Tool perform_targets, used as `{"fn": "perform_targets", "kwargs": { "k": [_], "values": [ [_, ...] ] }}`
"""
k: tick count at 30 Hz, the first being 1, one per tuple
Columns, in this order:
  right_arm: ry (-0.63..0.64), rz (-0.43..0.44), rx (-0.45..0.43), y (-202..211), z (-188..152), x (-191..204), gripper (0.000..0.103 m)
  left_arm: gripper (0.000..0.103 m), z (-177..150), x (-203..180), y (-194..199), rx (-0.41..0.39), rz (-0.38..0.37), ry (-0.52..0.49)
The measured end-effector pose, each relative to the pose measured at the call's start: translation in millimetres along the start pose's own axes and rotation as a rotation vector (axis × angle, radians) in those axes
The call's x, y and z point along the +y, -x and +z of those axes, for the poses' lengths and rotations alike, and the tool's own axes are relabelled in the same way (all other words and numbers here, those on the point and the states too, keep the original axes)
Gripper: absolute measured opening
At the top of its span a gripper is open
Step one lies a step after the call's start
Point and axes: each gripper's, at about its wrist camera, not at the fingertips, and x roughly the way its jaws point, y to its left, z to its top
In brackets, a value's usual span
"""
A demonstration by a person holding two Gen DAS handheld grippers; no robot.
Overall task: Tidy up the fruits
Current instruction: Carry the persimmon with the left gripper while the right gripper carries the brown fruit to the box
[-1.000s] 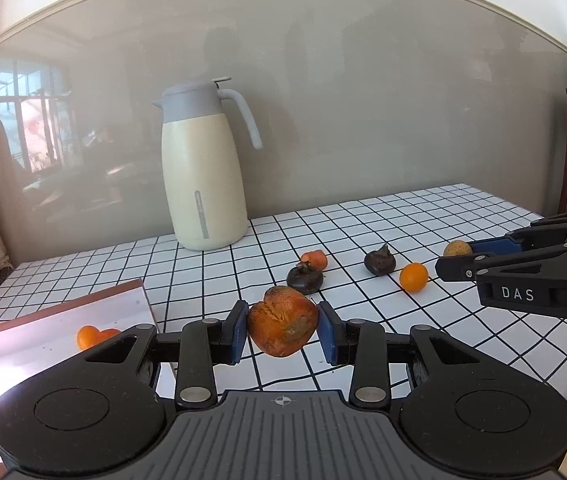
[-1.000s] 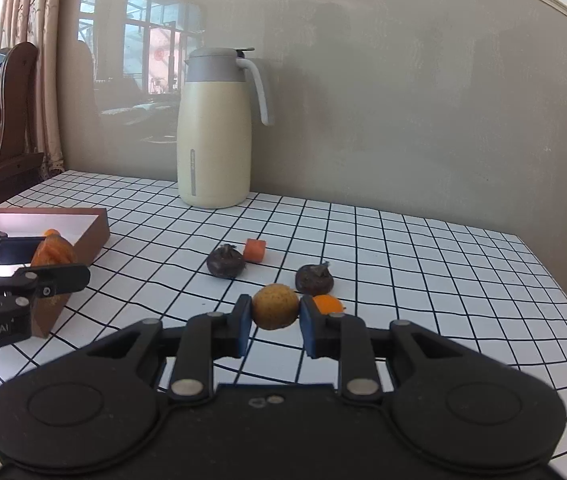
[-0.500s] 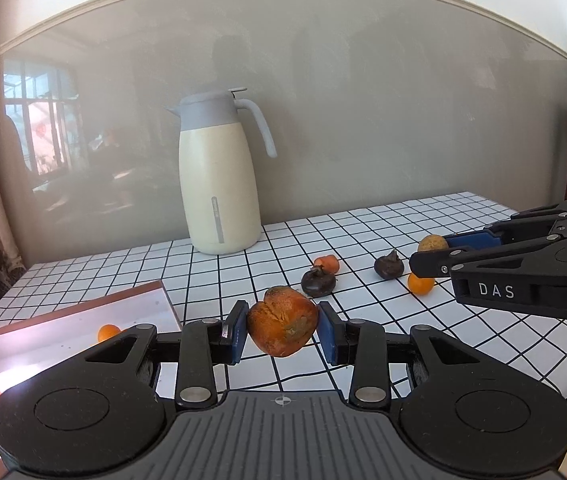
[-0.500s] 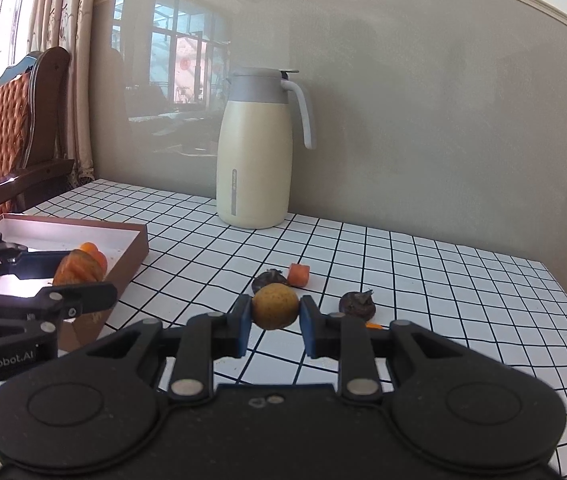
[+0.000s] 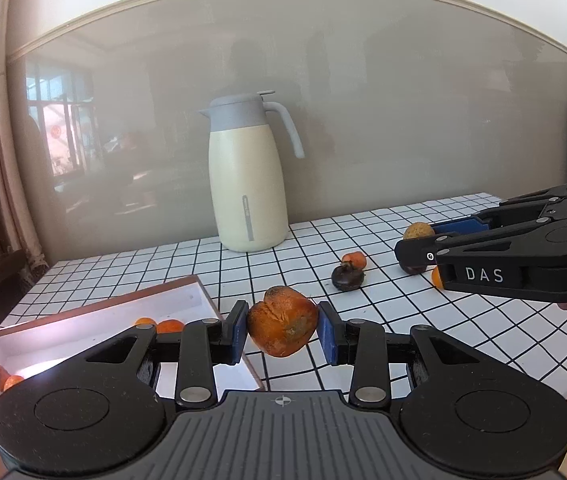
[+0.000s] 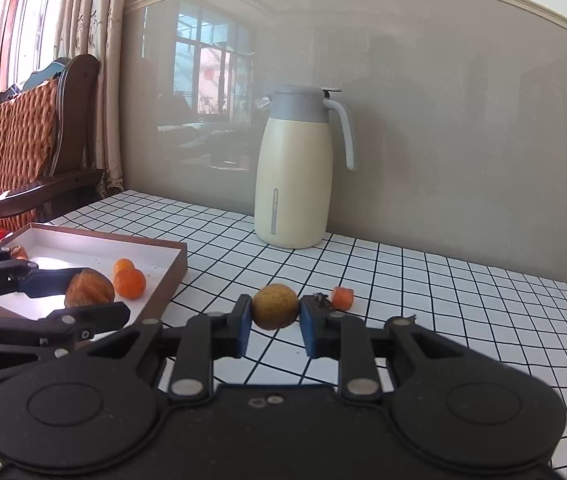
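Left claw (image 5: 282,333) grips a blotched orange fruit (image 5: 282,327) (skin wrinkled) above the box (image 5: 95,312) edge; right claw (image 6: 274,316) clamps a small yellow-brown fruit (image 6: 275,306) over the desk (image 6: 463,300).

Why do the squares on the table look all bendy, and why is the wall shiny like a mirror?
Both wrist views use a fisheye lens, so the tablecloth grid curves. In the right wrist view the glossy wall reflects a bright window; in the left, glare whitens the box floor.
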Motion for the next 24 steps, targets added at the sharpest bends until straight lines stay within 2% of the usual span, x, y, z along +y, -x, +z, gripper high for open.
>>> {"fn": "perform_targets", "kwargs": {
  "k": [15, 24],
  "values": [
    [0.039, 0.086, -0.005, -16, 9, 45, 0.017, 0.037, -21, 58, 14, 0.02, 0.11, 0.056],
    [0.062, 0.139, -0.009, -25, 12, 73, 0.017, 0.037, -29, 79, 17, 0.026, 0.155, 0.083]
  ]
}}
